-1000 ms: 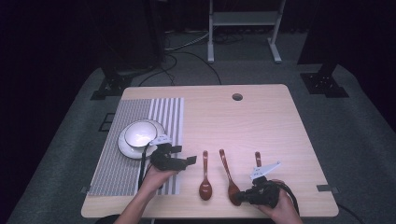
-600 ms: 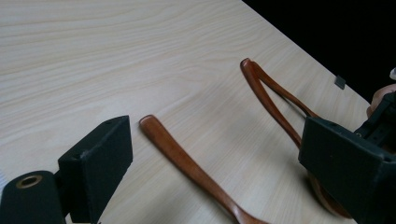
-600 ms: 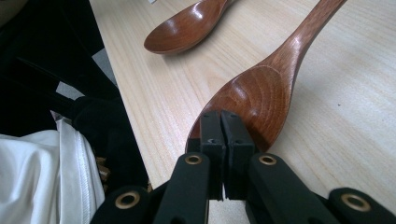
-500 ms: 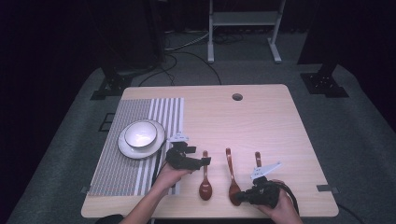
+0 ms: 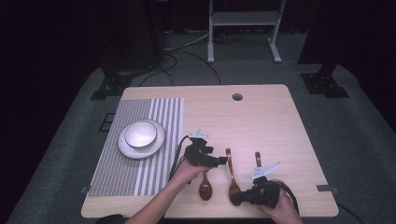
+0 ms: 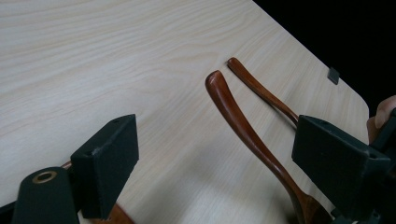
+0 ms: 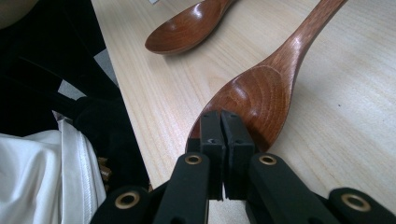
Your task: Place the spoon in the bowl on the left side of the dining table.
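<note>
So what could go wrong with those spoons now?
1. The left tongs are open over the spoon handles, and two handles lie close side by side, so closing may bump the middle spoon or the right spoon.
2. The right tongs are shut, tips over the rim of the middle spoon's bowl; a nudge could push it toward the near table edge.
3. The left spoon lies beside the left hand and could get knocked.

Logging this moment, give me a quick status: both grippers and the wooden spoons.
Left gripper open over leftmost brown wooden spoon. Right gripper shut, jaws together at the middle wooden spoon's bowl. Third spoon's handle untouched.
</note>
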`<state>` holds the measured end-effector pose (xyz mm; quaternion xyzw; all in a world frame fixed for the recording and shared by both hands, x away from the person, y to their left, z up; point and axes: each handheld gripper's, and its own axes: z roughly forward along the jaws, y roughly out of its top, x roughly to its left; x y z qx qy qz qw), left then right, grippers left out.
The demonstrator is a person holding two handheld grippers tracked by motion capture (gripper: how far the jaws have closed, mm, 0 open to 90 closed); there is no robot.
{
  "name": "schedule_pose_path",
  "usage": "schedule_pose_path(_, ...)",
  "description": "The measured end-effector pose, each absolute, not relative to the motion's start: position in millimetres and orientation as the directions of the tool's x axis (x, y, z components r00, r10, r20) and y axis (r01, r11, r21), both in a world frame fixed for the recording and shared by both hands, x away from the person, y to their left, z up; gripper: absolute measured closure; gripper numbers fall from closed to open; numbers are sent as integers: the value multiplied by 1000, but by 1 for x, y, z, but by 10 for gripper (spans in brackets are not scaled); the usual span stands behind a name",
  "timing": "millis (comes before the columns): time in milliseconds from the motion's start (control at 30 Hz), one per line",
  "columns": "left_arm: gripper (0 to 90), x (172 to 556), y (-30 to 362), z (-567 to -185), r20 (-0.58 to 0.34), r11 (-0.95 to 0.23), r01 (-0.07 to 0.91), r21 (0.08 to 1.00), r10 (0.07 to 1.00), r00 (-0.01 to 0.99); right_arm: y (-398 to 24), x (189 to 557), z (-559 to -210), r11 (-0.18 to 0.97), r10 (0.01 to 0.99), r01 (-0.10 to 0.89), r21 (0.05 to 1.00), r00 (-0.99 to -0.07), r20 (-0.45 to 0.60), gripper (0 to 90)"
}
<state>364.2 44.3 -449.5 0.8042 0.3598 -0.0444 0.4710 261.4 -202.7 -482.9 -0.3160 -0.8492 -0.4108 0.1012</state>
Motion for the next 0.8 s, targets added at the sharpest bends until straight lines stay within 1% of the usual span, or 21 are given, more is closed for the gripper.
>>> schedule_pose_path(67, 186, 367, 40, -452, -417, -302, 625, 719, 531, 737, -203, 261, -483, 462, 454, 620, 634, -779, 432, 880)
schedule_pose_path(133, 202, 369, 38, -454, -424, -307, 632, 712, 530, 735, -203, 261, -483, 462, 453, 619, 635, -780, 431, 880)
schedule_pose_path(167, 236, 369, 36, -455, -430, -303, 634, 711, 525, 734, -203, 261, -483, 462, 453, 619, 636, -781, 431, 880)
schedule_pose_path(233, 254, 371, 34, -456, -434, -300, 637, 710, 526, 731, -203, 261, -483, 460, 451, 620, 636, -780, 434, 880)
schedule_pose_path(300, 300, 372, 33, -457, -444, -294, 639, 711, 517, 732, -203, 262, -484, 459, 449, 619, 637, -781, 435, 879)
schedule_pose_path(400, 305, 374, 30, -459, -454, -294, 641, 709, 505, 734, -203, 262, -483, 460, 449, 618, 637, -781, 433, 878)
schedule_pose_path(500, 378, 375, 29, -460, -474, -290, 647, 705, 486, 734, -203, 261, -483, 460, 449, 617, 639, -782, 432, 876)
schedule_pose_path(700, 580, 379, 26, -460, -485, -300, 652, 697, 472, 736, -203, 261, -483, 460, 447, 616, 639, -783, 433, 872)
schedule_pose_path(733, 629, 379, 25, -459, -482, -306, 648, 697, 469, 740, -203, 261, -483, 460, 446, 615, 640, -783, 433, 870)
schedule_pose_path(800, 651, 379, 24, -459, -498, -290, 655, 698, 460, 735, -203, 261, -484, 460, 443, 613, 643, -785, 432, 863)
